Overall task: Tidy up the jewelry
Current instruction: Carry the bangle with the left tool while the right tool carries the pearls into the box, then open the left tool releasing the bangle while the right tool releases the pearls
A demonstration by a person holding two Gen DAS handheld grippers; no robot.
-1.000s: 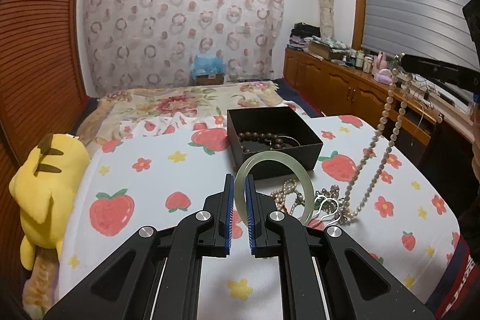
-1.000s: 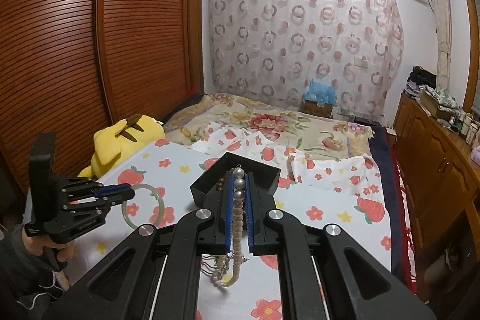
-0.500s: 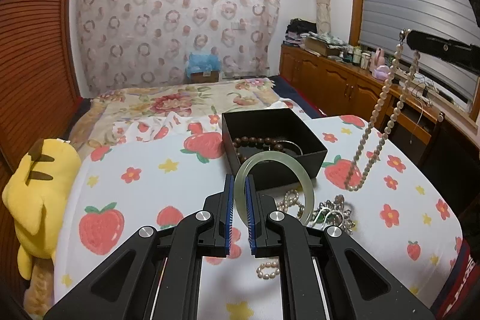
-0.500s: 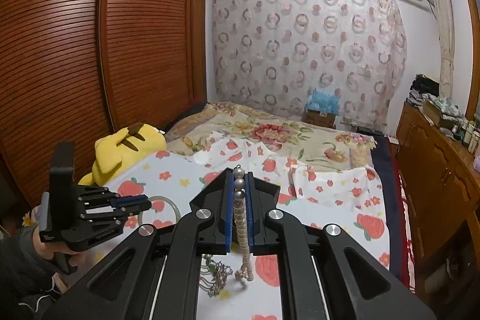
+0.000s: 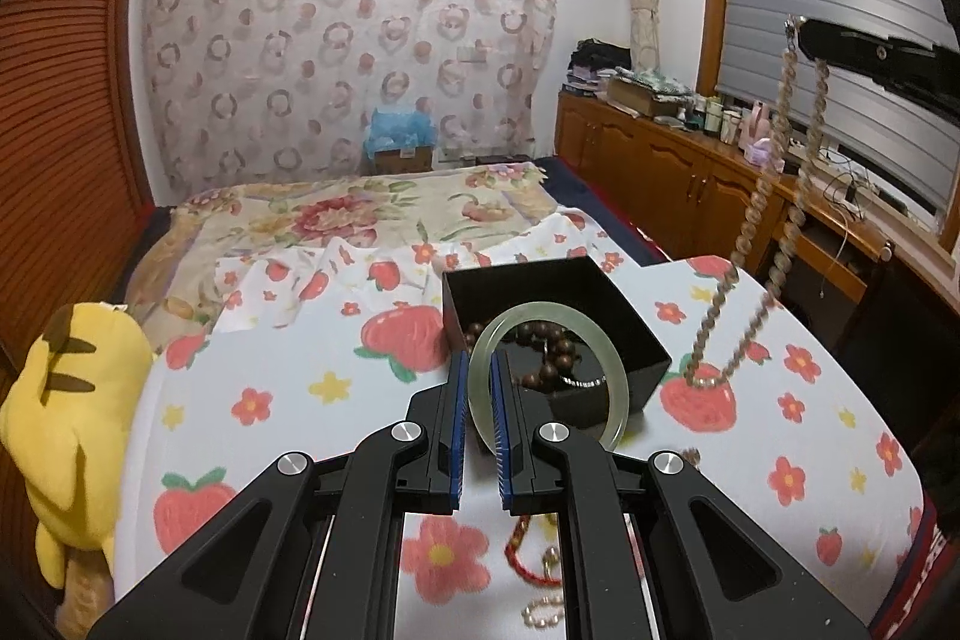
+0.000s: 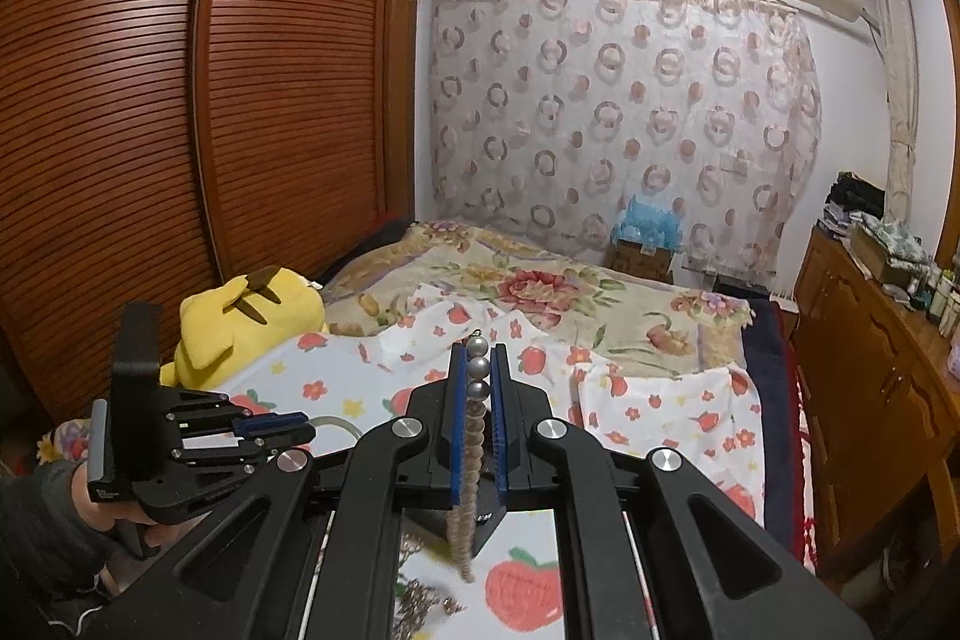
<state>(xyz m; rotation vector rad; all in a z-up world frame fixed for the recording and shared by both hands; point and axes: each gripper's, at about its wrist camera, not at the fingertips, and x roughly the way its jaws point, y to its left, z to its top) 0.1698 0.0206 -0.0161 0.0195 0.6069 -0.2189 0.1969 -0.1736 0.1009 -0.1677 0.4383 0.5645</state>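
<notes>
On the bed (image 5: 288, 388), near its right edge, the black box (image 5: 606, 304) sits open, with dark beads already inside. The left gripper (image 5: 478, 394), clamped on the green bangle (image 5: 618, 388), should come over the box before letting go. The right gripper (image 6: 478, 388), closed on the pearl necklace (image 6: 474, 436), hangs it above the bed; that swinging strand could snag the bangle. Loose jewelry (image 5: 540, 574) lies at the near edge.
</notes>
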